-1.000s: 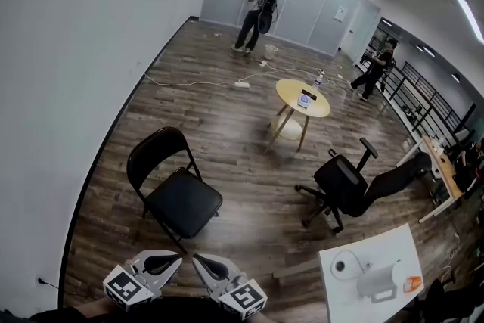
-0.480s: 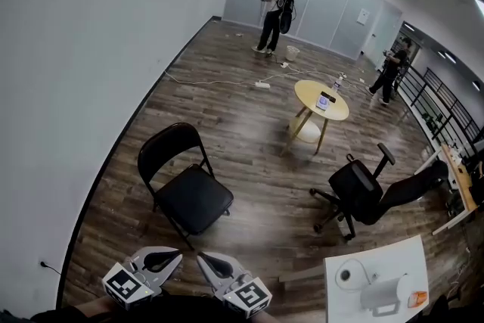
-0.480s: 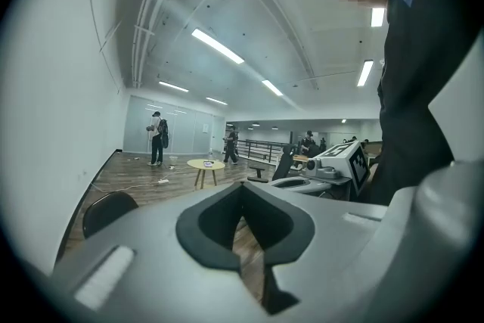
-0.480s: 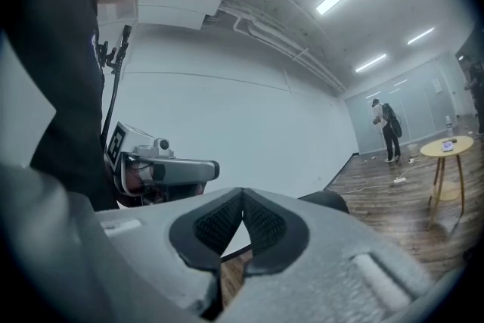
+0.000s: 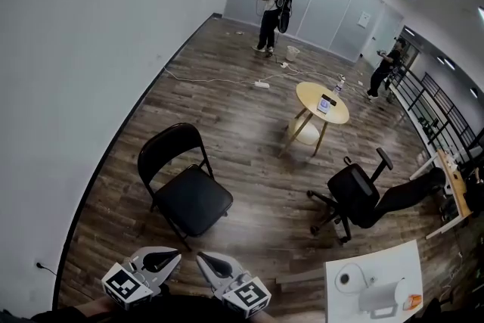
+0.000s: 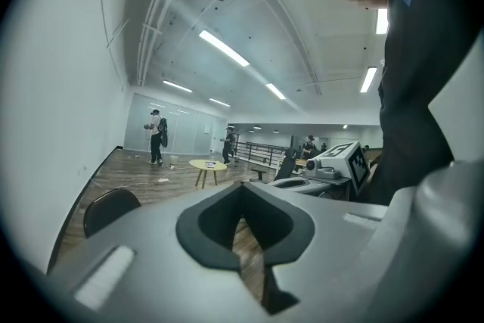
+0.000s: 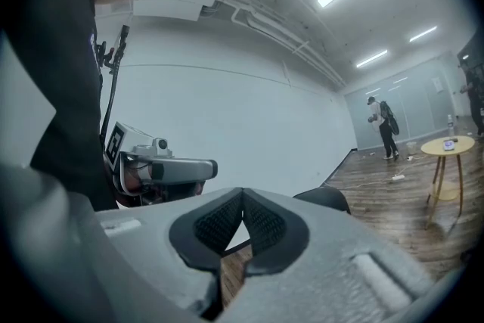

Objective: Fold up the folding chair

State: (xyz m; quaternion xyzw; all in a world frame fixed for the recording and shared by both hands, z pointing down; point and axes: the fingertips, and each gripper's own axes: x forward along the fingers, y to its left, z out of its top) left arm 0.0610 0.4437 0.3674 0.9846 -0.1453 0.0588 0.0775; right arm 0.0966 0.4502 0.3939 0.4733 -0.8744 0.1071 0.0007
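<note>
A black folding chair (image 5: 185,189) stands unfolded on the wood floor, its seat facing right and toward me. My two grippers sit side by side at the bottom edge of the head view, well short of the chair and touching nothing. The left gripper (image 5: 168,258) is shut and empty, and so is the right gripper (image 5: 204,260). In the left gripper view the shut gripper (image 6: 243,190) has the chair's backrest (image 6: 110,208) low on its left. Past the shut right gripper (image 7: 242,197), the right gripper view shows the backrest (image 7: 325,198).
A round wooden table (image 5: 323,104) stands further back. A black office chair (image 5: 355,193) lies tipped at the right. A white table (image 5: 374,291) with a paper roll fills the bottom right corner. The white wall runs along the left. Two people stand far off.
The head view has swung slightly, so the chair and round table sit higher and further right. Both grippers stay shut at the bottom edge. The chair has not moved.
</note>
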